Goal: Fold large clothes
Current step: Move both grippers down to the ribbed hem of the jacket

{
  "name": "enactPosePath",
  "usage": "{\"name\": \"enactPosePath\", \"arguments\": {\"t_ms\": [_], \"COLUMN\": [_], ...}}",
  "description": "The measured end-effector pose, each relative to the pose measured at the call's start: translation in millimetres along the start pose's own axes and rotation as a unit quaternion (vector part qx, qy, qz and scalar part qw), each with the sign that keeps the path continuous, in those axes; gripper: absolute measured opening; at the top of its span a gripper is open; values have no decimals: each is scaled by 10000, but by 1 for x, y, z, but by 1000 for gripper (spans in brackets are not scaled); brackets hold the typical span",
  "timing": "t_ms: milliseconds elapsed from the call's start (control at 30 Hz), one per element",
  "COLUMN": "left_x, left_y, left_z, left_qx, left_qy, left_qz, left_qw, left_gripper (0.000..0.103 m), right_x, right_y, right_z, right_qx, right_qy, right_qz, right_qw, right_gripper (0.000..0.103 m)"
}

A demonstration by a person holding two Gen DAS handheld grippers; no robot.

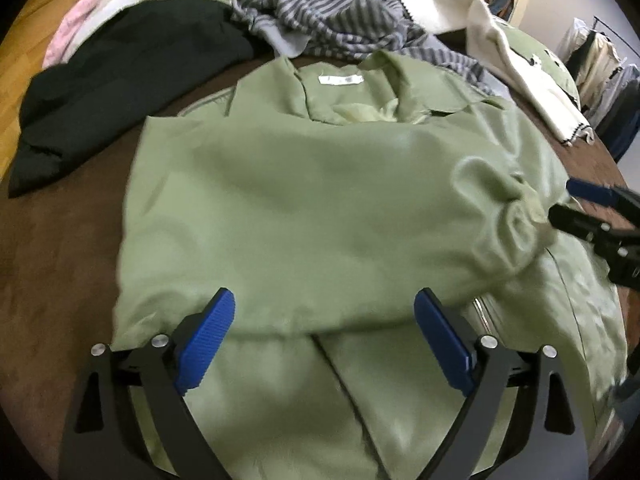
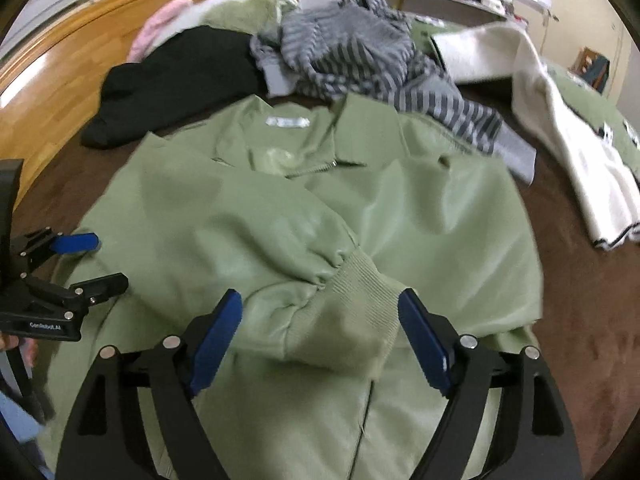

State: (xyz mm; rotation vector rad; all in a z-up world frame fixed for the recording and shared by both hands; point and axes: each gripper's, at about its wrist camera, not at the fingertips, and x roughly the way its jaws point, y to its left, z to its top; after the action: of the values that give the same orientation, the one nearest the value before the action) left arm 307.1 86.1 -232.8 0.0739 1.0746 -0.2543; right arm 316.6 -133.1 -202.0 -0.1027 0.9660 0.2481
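Item: green jacket (image 1: 304, 200), laid front-up on the brown bed cover (image 1: 60, 248), collar and white neck label (image 1: 340, 79) at the far end, hem at the near end. One sleeve lies folded across the chest, running crosswise to the zip line; its ribbed cuff (image 2: 360, 284) ends just right of that line.

Right gripper (image 2: 320, 340): jaws released and wide, nothing clamped. The cuff sits between and just ahead of the two blue pads, which do not press on it.

Left gripper (image 1: 324, 340): jaws likewise released, empty, poised above the folded sleeve's near edge, on the opposite side of the zip line from the cuff.

Relation for the coming move: the jacket's long axis runs from collar to hem, straight away from both sets of jaws. The other sleeve's side lies on the cuff's side of the zip line, so the right gripper looks the nearer one to it.

Beyond the collar: black garment (image 1: 132, 64), striped grey top (image 1: 320, 12), cream knit (image 1: 500, 52).
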Motion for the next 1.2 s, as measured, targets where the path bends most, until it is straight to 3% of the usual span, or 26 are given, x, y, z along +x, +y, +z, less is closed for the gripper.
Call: {"name": "enactPosePath", "arguments": {"t_ms": [300,633,967,1200], "left_x": [-102,-183,-201,-195], "left_y": [2,-3,-7,-2], "left_z": [-55,-111,-172,-213], "left_qx": [-57,-140,-177,-452], "left_qy": [-260,-440,-186,-9], "left_qz": [-45,108,269,132], "left_qw": [9996,9989,9993,9989], "left_gripper": [91,92,93,93], "right_x": [-97,-162,-211,-217], "right_y": [11,13,-11,-36], "right_z": [-37,-87,-134,-179], "right_qx": [-403,-289,-104,184], "right_qy": [-299,-429,-548,-296], "right_qz": [-43,-102,-133,-63], "right_qw": [9987,9986,9984,9994], "right_gripper": [85,86,89,89]}}
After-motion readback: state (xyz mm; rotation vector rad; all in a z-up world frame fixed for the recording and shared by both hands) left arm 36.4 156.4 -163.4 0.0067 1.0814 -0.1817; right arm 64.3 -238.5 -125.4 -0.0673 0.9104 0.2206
